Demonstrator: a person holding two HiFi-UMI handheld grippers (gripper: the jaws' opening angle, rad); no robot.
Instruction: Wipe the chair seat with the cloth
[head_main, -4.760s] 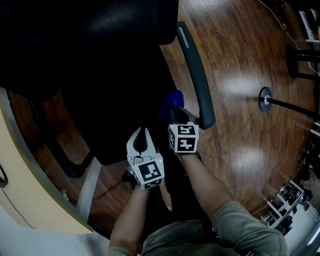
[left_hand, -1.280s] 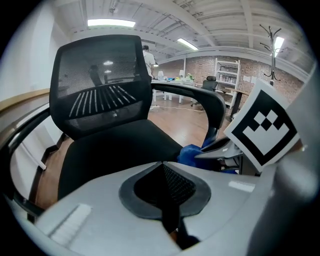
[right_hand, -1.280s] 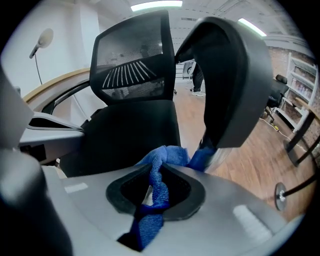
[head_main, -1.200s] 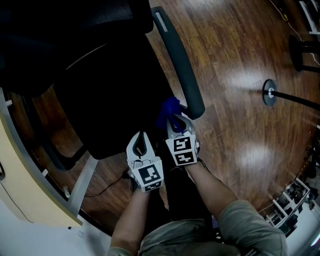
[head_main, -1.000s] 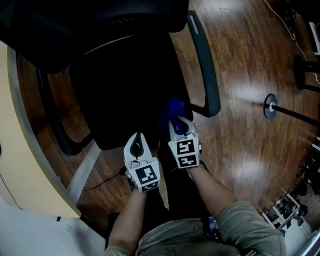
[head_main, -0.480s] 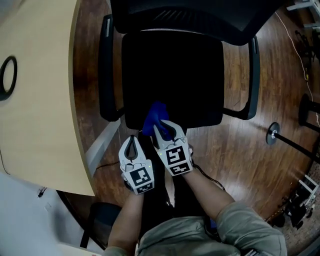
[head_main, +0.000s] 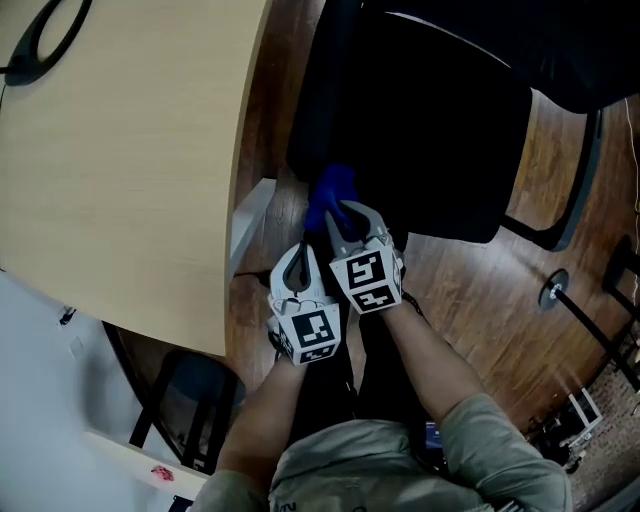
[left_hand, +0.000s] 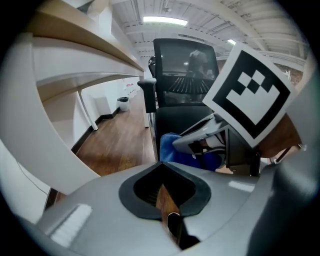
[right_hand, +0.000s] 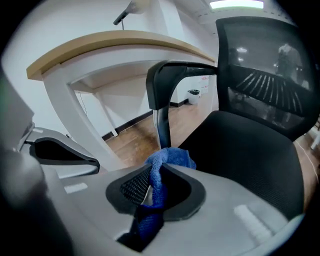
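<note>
Cloth (head_main: 330, 188) bunching at the near corner of the chair seat (head_main: 430, 130).
Nearest, the left gripper (head_main: 297, 262) is sitting closed and empty, just beside the right gripper (head_main: 343, 215), whose jaws are pinching the blue cloth; beyond, an armrest (right_hand: 165, 80) and the desk (head_main: 130, 150) are crowding that corner.

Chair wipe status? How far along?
Done: the blue cloth is picked up, pinched in the fingers of the right gripper. In hand: it is held at the near corner of the seat, by the desk; contact with the seat can't be told. The left gripper is shut and empty alongside. Left: the wipe across the seat itself; no finished strokes show.
</note>
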